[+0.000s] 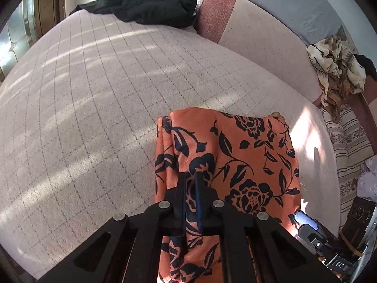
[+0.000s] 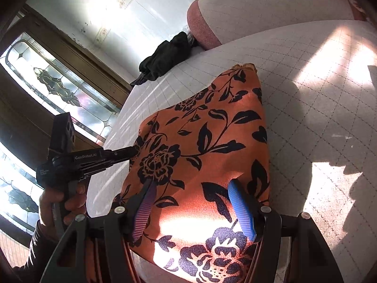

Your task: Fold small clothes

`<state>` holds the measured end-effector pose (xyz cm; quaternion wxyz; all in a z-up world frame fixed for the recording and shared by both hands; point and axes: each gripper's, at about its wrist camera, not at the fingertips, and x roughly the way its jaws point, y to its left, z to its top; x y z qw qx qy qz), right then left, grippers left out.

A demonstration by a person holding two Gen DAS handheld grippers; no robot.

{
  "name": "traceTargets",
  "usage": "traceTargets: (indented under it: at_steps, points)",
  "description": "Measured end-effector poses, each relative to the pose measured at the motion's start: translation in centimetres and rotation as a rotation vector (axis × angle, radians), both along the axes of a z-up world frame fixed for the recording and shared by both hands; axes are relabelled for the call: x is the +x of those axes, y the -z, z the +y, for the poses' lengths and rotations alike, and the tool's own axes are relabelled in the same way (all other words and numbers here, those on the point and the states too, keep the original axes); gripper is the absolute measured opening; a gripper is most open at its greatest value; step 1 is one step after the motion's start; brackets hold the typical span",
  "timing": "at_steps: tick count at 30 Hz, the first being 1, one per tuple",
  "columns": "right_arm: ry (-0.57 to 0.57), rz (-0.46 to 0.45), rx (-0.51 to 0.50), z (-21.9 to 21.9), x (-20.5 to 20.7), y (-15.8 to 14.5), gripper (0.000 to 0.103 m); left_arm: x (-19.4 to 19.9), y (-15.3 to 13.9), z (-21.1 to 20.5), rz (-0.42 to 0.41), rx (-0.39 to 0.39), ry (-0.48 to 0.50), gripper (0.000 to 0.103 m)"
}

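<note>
An orange cloth with a dark floral print (image 1: 247, 155) lies partly folded on a pale quilted seat (image 1: 82, 94). My left gripper (image 1: 191, 174) is shut on the cloth's near left edge, with fabric pinched between its pads and bunched below them. In the right wrist view the same cloth (image 2: 212, 129) spreads out ahead, and the left gripper (image 2: 135, 152) bites its left edge, held by a person's hand (image 2: 70, 202). My right gripper (image 2: 192, 182) stands open at the cloth's near end, its blue pads (image 2: 240, 207) wide apart over the fabric.
A black garment (image 1: 150, 7) lies at the far end of the seat beside a pink bolster (image 1: 216, 14). A crumpled beige patterned cloth (image 1: 334, 70) and a striped cushion (image 1: 348, 141) sit at the right. A wooden door with leaded glass (image 2: 59, 87) stands at the left.
</note>
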<state>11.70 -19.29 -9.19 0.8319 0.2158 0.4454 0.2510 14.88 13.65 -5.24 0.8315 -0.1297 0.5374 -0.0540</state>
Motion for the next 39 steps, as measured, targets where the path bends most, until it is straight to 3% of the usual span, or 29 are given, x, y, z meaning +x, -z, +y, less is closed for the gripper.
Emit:
traceTargets:
  at_steps: [3, 6, 10, 15, 21, 22, 23, 25, 39]
  points:
    - [0.001, 0.004, -0.003, 0.1, 0.2, 0.1, 0.067, 0.3, 1.9, 0.8, 0.076, 0.004, -0.011, 0.006]
    - [-0.007, 0.002, -0.003, 0.0, 0.2, 0.0, 0.068, -1.1, 0.8, 1.7, 0.030, -0.121, -0.001, 0.006]
    - [-0.003, 0.003, -0.002, 0.1, 0.3, 0.2, 0.069, -2.0, -0.7, 1.7, -0.007, -0.224, 0.029, 0.006]
    - [-0.003, 0.001, -0.004, 0.3, 0.2, 0.0, 0.071, -1.4, 1.8, 1.1, 0.078, -0.255, 0.013, 0.006]
    - [-0.001, 0.004, 0.013, 0.1, 0.3, 0.2, 0.071, -1.2, 2.1, 1.6, 0.094, -0.272, -0.008, 0.007]
    - [-0.002, 0.003, 0.011, 0.1, 0.3, 0.2, 0.071, -1.2, 1.8, 1.7, 0.086, -0.271, -0.016, 0.013]
    - [-0.002, 0.003, 0.013, 0.1, 0.3, 0.2, 0.071, -1.2, 1.6, 1.9, 0.073, -0.272, -0.024, 0.029]
    - [-0.001, 0.005, 0.020, 0.1, 0.3, 0.2, 0.071, -1.4, 1.4, 2.1, 0.058, -0.249, -0.044, 0.050]
    - [-0.001, 0.003, 0.018, 0.1, 0.3, 0.3, 0.071, -1.4, 0.3, 1.7, 0.039, -0.272, -0.024, 0.048]
